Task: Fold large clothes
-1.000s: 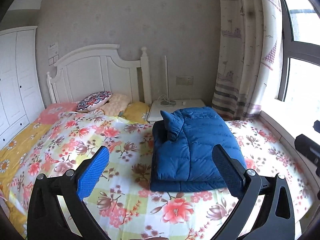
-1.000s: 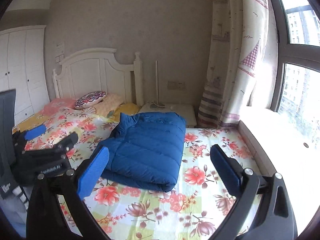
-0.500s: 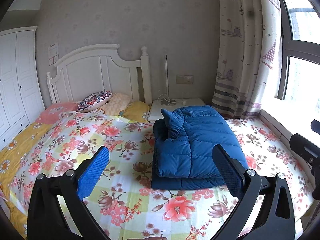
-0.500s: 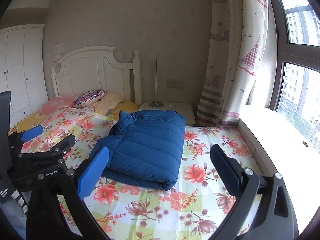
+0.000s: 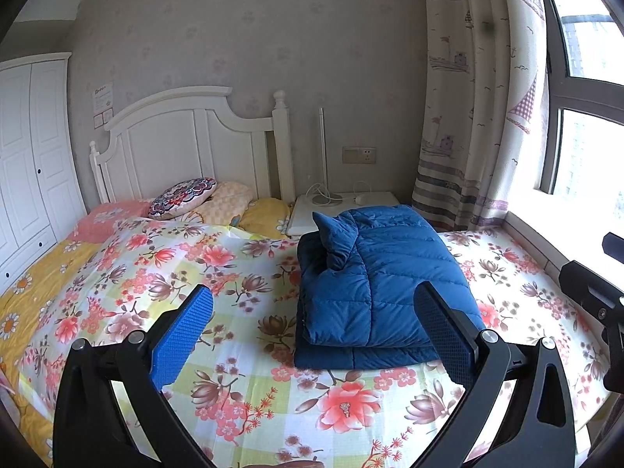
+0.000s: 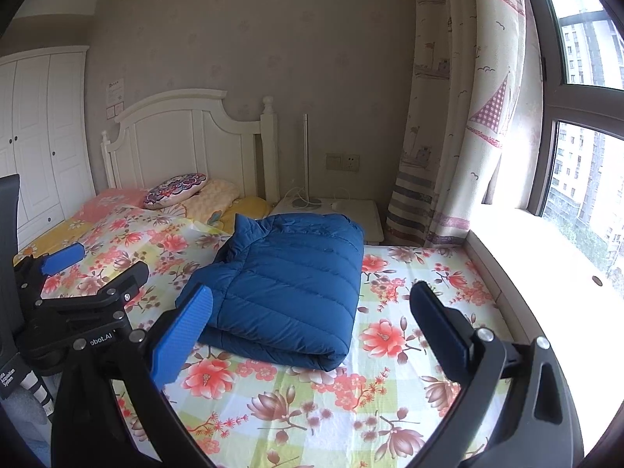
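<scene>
Blue quilted jacket (image 5: 374,280) folded into a thick rectangle on floral bedspread (image 5: 241,390); both grippers' jaws apart, empty

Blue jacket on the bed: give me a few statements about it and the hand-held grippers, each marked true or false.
1. The blue jacket lies folded on the floral bedspread. True.
2. The left hand-held gripper is shut on the jacket. False: it is open and holds nothing.
3. The right hand-held gripper is open and empty. True.
4. The jacket hangs on the white headboard. False: it lies on the bed, near the nightstand.
5. A patterned cushion sits near the headboard. True.
</scene>
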